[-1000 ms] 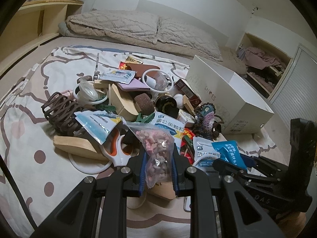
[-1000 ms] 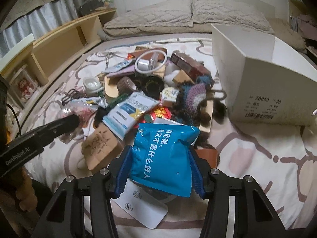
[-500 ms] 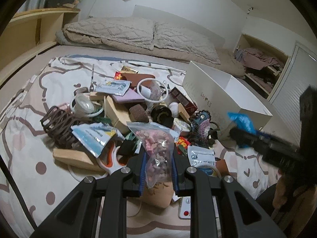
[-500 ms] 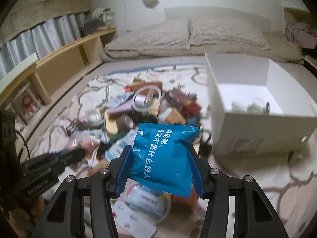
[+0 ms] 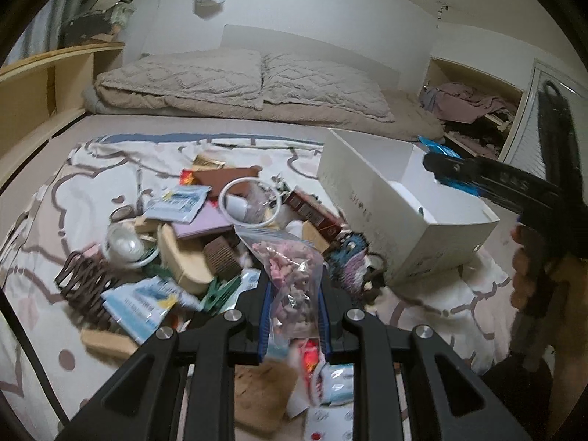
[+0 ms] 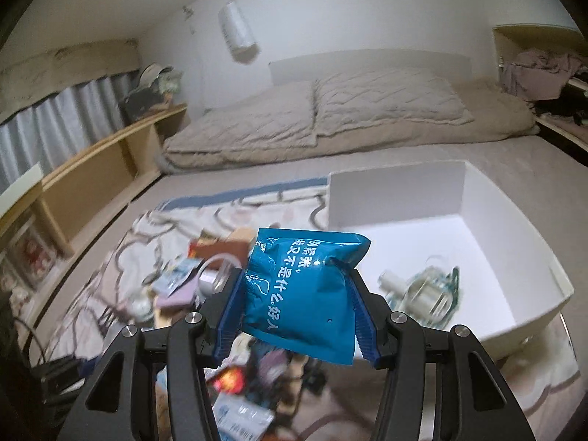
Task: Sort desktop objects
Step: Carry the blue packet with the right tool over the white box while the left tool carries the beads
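Note:
My left gripper point(image 5: 294, 312) is shut on a clear zip bag of pink pellets point(image 5: 292, 268), held up over a heap of small things point(image 5: 205, 235) on the patterned sheet. My right gripper point(image 6: 299, 307) is shut on a blue snack packet point(image 6: 301, 290) with white print, lifted beside the open white box point(image 6: 529, 231). From the left wrist view the right gripper point(image 5: 446, 167) shows as a dark bar above the white box point(image 5: 371, 205), the blue packet point(image 5: 439, 147) at its tip. Inside the box lie a small bottle and a clear item point(image 6: 426, 288).
Two beige pillows point(image 5: 239, 77) and a folded quilt lie at the far end of the bed. A wooden shelf point(image 6: 92, 180) runs along the left side. A hand point(image 5: 533, 275) grips the right tool. A cupboard of clothes point(image 5: 474, 110) stands at the far right.
Both grippers rose with their loads. The right one swung from the heap toward the white box, whose inside now shows. The pile looks farther below.

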A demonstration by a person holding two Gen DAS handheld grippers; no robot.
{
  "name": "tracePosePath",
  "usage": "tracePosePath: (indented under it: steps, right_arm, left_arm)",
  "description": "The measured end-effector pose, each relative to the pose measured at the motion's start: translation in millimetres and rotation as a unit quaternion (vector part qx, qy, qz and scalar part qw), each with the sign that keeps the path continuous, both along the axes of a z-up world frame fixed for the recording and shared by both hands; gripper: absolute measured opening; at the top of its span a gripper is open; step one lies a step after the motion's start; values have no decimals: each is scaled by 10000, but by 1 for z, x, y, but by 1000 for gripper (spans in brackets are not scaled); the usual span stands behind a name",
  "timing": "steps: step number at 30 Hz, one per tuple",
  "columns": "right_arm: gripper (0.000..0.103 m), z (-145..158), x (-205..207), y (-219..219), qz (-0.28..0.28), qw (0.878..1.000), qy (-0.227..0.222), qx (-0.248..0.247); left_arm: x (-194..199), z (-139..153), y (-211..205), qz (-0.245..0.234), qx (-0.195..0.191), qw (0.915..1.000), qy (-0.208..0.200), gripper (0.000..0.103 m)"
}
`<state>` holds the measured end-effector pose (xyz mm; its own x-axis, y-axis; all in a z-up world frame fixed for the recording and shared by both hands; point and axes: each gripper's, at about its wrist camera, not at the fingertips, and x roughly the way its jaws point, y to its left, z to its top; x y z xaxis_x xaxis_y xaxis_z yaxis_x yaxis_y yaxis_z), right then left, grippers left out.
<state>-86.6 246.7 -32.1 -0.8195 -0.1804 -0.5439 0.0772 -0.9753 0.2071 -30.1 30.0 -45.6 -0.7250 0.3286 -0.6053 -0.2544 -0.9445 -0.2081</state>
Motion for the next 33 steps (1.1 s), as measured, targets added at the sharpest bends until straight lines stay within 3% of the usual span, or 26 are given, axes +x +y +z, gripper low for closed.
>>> tracePosePath:
  steps: [12, 23, 33]
  right_arm:
    - [55, -21, -45, 62, -569, 9980, -247, 132]
    - [55, -38, -52, 124, -1165, 9912, -619, 138]
    - [55, -50, -51, 143, -1571, 9794, -1106, 615]
  left_arm:
    - [-29, 13, 56, -358, -50, 9992, 168, 21]
    - [-46, 11, 102, -662, -6, 9977, 110, 21]
    - [-53, 10, 134, -860, 54, 9963, 62, 21]
